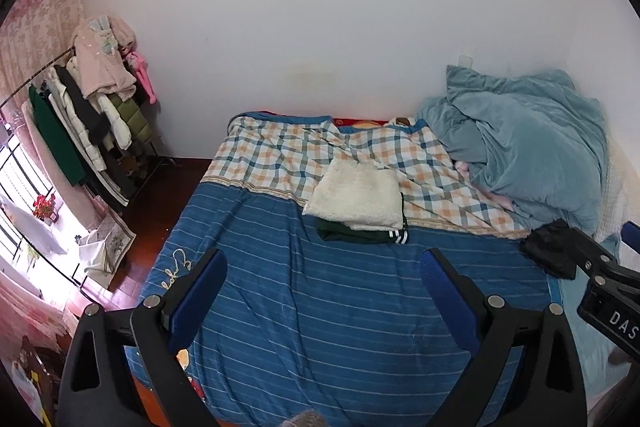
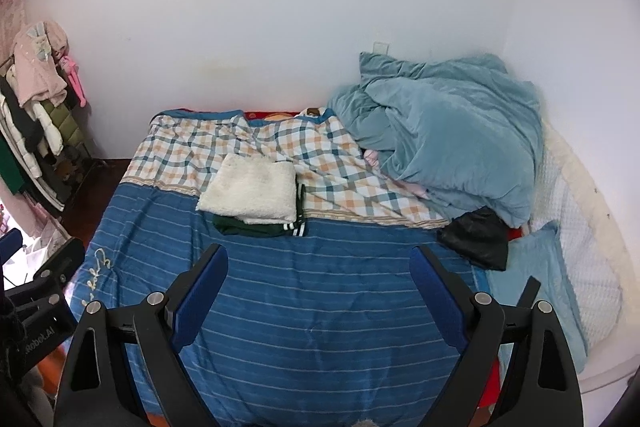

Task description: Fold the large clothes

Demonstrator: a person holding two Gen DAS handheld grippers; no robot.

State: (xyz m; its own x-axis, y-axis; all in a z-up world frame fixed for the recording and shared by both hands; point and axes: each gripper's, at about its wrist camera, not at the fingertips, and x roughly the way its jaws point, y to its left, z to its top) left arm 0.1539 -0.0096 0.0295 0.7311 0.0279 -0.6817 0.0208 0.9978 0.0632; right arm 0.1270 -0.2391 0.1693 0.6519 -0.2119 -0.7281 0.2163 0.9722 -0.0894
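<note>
A folded white fleece garment [image 1: 358, 198] lies on a folded dark green garment with white stripes [image 1: 362, 235] in the middle of the bed; both also show in the right wrist view, the fleece [image 2: 250, 193] over the green one [image 2: 260, 227]. A crumpled black garment [image 1: 550, 251] [image 2: 476, 241] lies at the bed's right side. My left gripper [image 1: 322, 269] is open and empty above the blue striped bedcover [image 1: 320, 307]. My right gripper [image 2: 318, 265] is open and empty, held beside the left one.
A teal duvet [image 2: 444, 131] is heaped at the back right, next to a white pillow [image 2: 576, 239] and a light blue pillow [image 2: 536, 267]. A clothes rack with coats [image 1: 92, 115] stands left of the bed by a bright window [image 1: 24, 211]. White wall behind.
</note>
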